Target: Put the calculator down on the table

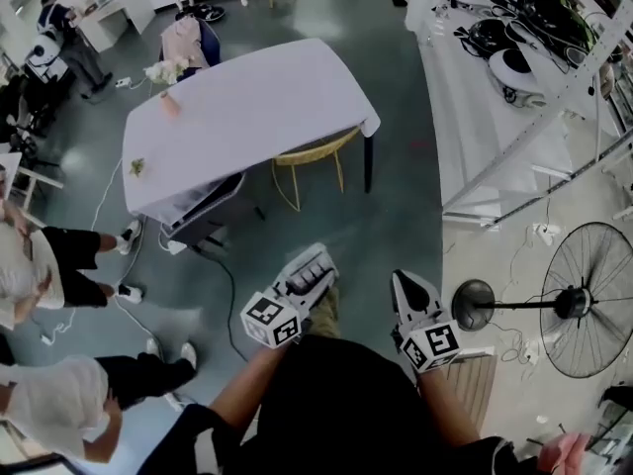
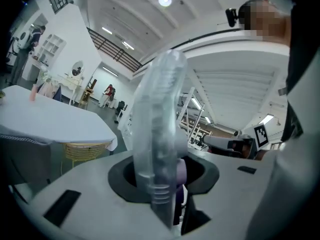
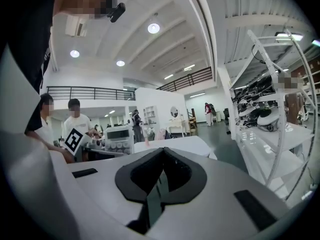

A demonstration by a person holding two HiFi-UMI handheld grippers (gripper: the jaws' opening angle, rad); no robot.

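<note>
The calculator [image 1: 313,268], pale grey with rows of keys, is held in my left gripper [image 1: 297,290], low in the head view and close to the person's body. In the left gripper view it stands edge-on [image 2: 157,134] between the jaws, which are shut on it. It also shows from the side, at the left of the right gripper view [image 3: 119,135]. My right gripper [image 1: 410,290] is beside it on the right, jaws closed together with nothing between them [image 3: 160,179]. The table [image 1: 247,117] with a white cloth stands some way ahead across the floor.
A pink cup [image 1: 168,102] and a small green thing [image 1: 136,166] sit on the table's left part. A yellow chair [image 1: 312,161] is tucked under its near side. White shelves [image 1: 514,67] and a standing fan [image 1: 584,300] are on the right; people stand at the left.
</note>
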